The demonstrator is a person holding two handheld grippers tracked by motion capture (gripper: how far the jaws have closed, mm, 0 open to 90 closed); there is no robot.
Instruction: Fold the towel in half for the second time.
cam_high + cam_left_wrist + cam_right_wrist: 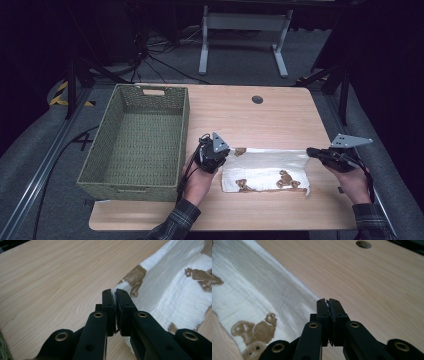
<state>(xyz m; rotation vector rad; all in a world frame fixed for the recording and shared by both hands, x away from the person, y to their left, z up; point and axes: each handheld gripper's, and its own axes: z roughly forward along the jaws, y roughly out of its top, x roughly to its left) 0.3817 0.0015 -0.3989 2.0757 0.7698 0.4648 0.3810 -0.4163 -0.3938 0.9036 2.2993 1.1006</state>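
The left gripper (115, 293) is clamped on one corner of the single white cloth with brown bear prints (265, 170); the right gripper (328, 301) pinches its opposite edge. The cloth lies on the wooden table (280, 115), beside one green woven basket (137, 142).

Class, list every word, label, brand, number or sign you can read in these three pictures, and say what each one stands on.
None: no readable text on anything here.
The white cloth carries only brown animal prints, no letters.
The woven basket, the wooden table and both grippers, left gripper and right gripper, bear no visible label.
The yellow-black floor tape is striping only.
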